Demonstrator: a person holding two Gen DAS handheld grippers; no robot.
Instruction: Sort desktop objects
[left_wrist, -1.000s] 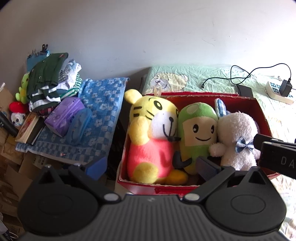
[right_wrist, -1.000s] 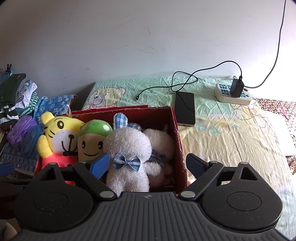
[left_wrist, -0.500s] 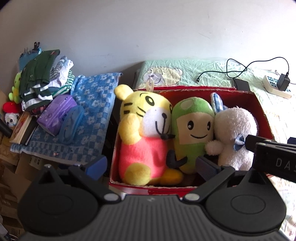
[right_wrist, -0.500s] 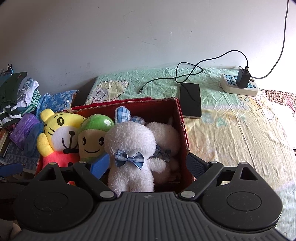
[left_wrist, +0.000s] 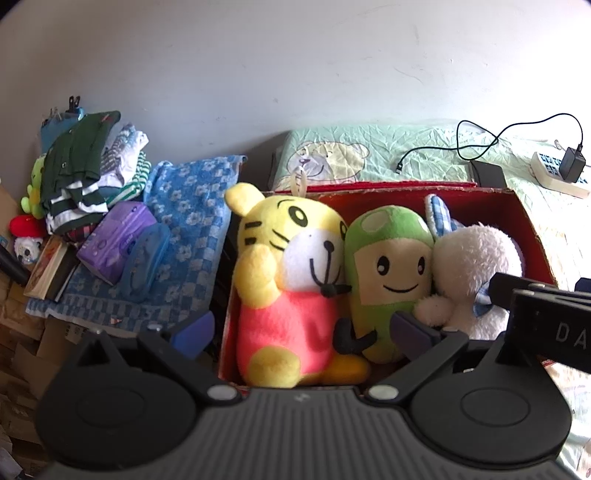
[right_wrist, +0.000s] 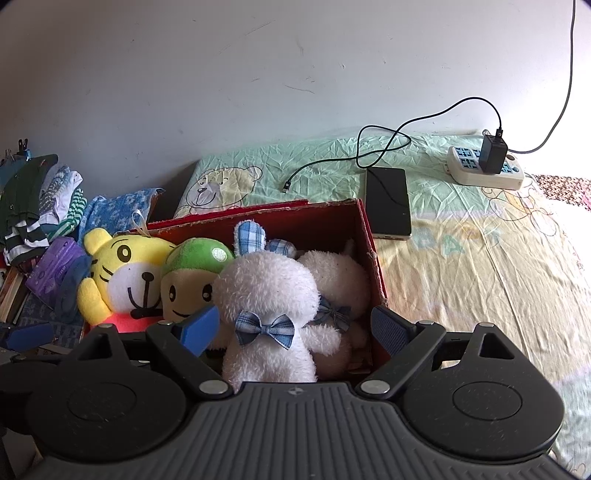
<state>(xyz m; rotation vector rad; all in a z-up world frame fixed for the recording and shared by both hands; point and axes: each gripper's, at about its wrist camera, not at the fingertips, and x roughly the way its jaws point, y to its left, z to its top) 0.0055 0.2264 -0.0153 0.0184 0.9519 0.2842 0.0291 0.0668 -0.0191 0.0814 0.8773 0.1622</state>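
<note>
A black phone (right_wrist: 389, 201) lies flat on the green and yellow bear-print sheet (right_wrist: 461, 266), with a loose black charging cable (right_wrist: 384, 147) curling just behind it and running to a black adapter (right_wrist: 493, 153) plugged into a white power strip (right_wrist: 484, 173) near the white wall (right_wrist: 258, 74). To the far left, a pile of folded clothes (left_wrist: 85, 173) sits at the back of a blue flowered towel (left_wrist: 184, 236), where a purple tissue pack (left_wrist: 114, 238) and a blue case (left_wrist: 146, 264) lie side by side, with books (left_wrist: 46, 267) stacked just beside the towel's edge.
</note>
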